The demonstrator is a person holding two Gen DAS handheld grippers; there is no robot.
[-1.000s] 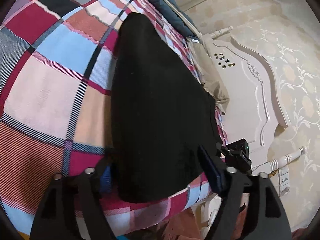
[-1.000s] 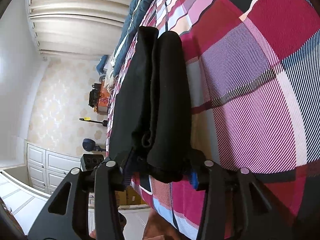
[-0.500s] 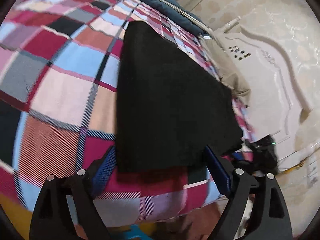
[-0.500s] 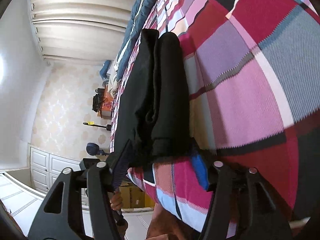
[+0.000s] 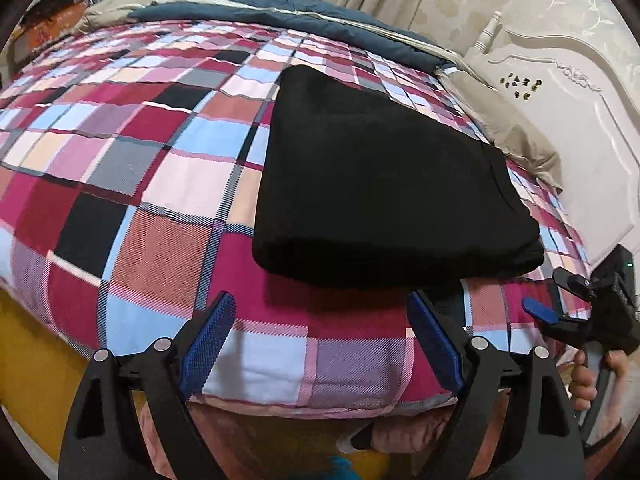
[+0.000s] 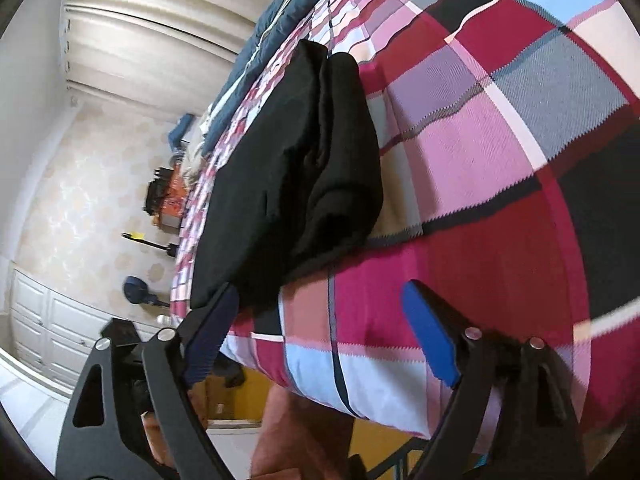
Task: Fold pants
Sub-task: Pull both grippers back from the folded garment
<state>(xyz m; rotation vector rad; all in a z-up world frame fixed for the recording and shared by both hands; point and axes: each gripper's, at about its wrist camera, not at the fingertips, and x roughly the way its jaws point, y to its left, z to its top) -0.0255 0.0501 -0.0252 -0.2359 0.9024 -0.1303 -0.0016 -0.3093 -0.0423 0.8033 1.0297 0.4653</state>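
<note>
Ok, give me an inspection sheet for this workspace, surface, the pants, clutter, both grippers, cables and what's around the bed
Surface: bed with a plaid bedspread, red, pink, blue and black checks.
Job's things: black pants lie folded in a compact stack near the bed's front edge; layered fold edges show in the right wrist view.
Clutter: blue quilt bunched along the far side; beige pillow by the headboard.
Grippers: left gripper open, short of the pants, holding nothing; right gripper open, empty, also seen at the bed edge.
Cables: nothing seen.
Surroundings: white carved headboard, curtains, white cabinets, patterned wallpaper.
</note>
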